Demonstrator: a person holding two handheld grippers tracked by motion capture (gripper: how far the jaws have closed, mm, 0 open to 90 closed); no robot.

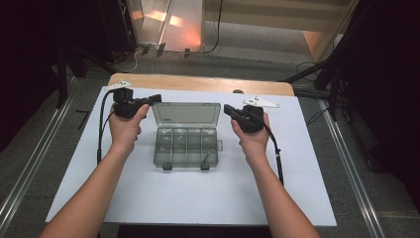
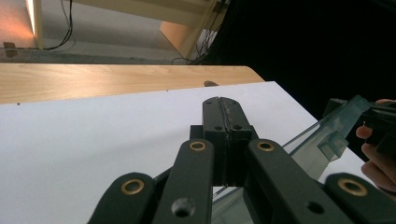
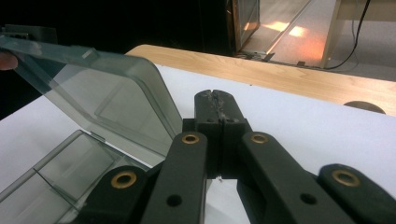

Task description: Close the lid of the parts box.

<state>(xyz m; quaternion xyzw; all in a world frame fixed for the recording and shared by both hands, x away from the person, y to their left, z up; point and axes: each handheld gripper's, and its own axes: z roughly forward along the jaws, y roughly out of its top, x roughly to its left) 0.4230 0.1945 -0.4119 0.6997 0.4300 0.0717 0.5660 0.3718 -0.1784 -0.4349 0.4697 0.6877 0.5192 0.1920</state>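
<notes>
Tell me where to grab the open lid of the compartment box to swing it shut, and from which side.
Grip the lid at its free far edge, near a corner. It stands raised behind the tray, hinged along the base, so that edge gives the most leverage. Come in from the right with the right gripper, whose jaws, now shut, must open first.

A white sheet (image 1: 198,198) covers most of a wooden table (image 1: 198,83), over grey floor (image 1: 29,163).

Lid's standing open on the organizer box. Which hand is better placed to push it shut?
Left, marginally. The left gripper has its shut tip at the raised lid's back corner, so it could tip it forward. The right gripper, also shut, sits apart from the lid's edge. Neither holds the box.
</notes>
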